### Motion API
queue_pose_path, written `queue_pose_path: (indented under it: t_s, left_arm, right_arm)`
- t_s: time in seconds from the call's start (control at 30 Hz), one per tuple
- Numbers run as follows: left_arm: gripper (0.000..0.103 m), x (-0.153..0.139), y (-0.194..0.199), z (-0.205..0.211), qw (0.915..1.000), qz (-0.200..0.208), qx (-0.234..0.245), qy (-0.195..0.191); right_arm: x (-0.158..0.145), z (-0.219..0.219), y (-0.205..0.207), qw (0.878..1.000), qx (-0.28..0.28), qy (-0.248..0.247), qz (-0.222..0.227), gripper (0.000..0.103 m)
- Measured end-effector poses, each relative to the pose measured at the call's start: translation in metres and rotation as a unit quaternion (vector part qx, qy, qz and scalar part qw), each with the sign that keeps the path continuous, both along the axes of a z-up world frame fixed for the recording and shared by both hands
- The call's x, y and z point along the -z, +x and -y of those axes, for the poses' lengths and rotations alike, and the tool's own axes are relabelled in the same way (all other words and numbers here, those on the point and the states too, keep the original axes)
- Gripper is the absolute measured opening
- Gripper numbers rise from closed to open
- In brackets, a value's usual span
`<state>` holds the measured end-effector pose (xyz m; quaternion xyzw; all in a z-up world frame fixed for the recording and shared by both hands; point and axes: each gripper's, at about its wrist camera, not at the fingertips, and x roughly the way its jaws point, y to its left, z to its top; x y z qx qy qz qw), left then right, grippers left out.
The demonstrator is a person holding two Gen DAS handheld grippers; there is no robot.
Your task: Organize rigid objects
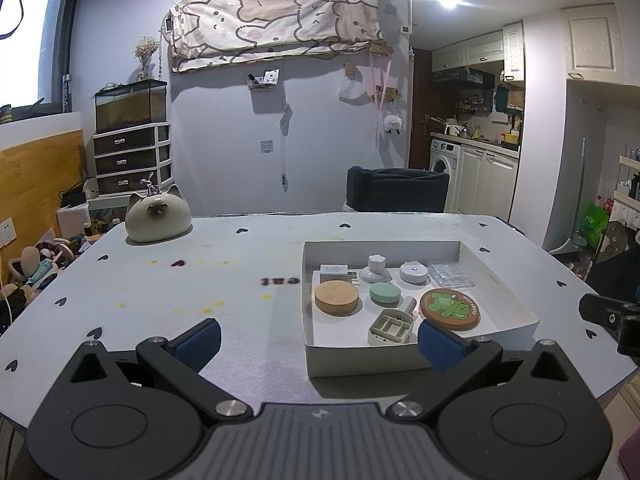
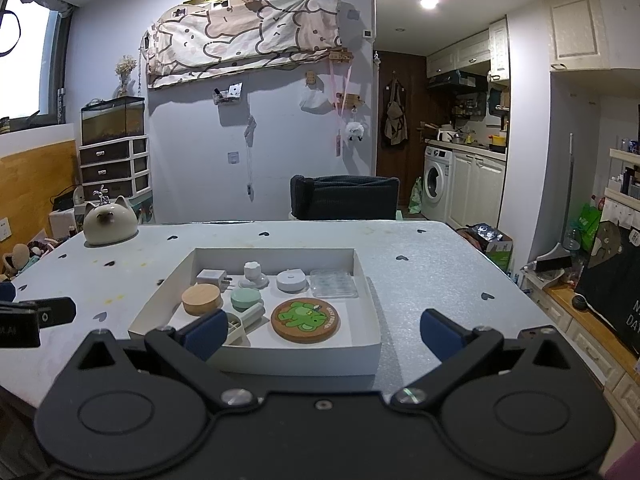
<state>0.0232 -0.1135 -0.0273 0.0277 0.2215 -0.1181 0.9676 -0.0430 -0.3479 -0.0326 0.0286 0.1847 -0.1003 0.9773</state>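
A shallow white cardboard tray sits on the table and holds several small objects: a round wooden lid, a green round case, a frog coaster, a white charger, a white disc, a clear blister pack and a beige divided box. My left gripper is open and empty, just before the tray's near left corner. My right gripper is open and empty over the tray's near edge.
A ceramic cat figure stands at the table's far left. A dark chair stands behind the table. The table's right edge drops to cluttered floor. The other gripper's body shows at the frame edges.
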Motion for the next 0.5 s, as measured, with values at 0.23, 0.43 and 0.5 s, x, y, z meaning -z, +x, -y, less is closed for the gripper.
queue_pose_path:
  t_s: [0.23,0.43,0.5]
  left_arm:
    - [0.103,0.0003,0.0001,0.0001,1.0000,-0.001,0.000,-0.001]
    - [0.103,-0.0013,0.0000,-0.0037,1.0000,-0.002,-0.004,-0.001]
    - [0.103,-0.0018,-0.0007,-0.0048,1.0000,-0.001,-0.002,-0.001]
  right_arm:
    - [-0.0004,0.0001,-0.0008,1.000,0.002,0.000,0.000,0.103]
    - [-0.0006,0.0003,-0.0007,1.000,0.002,0.000,0.000,0.103]
    - [-0.0006,0.0001,-0.0007,1.000,0.002,0.000,0.000,0.103]
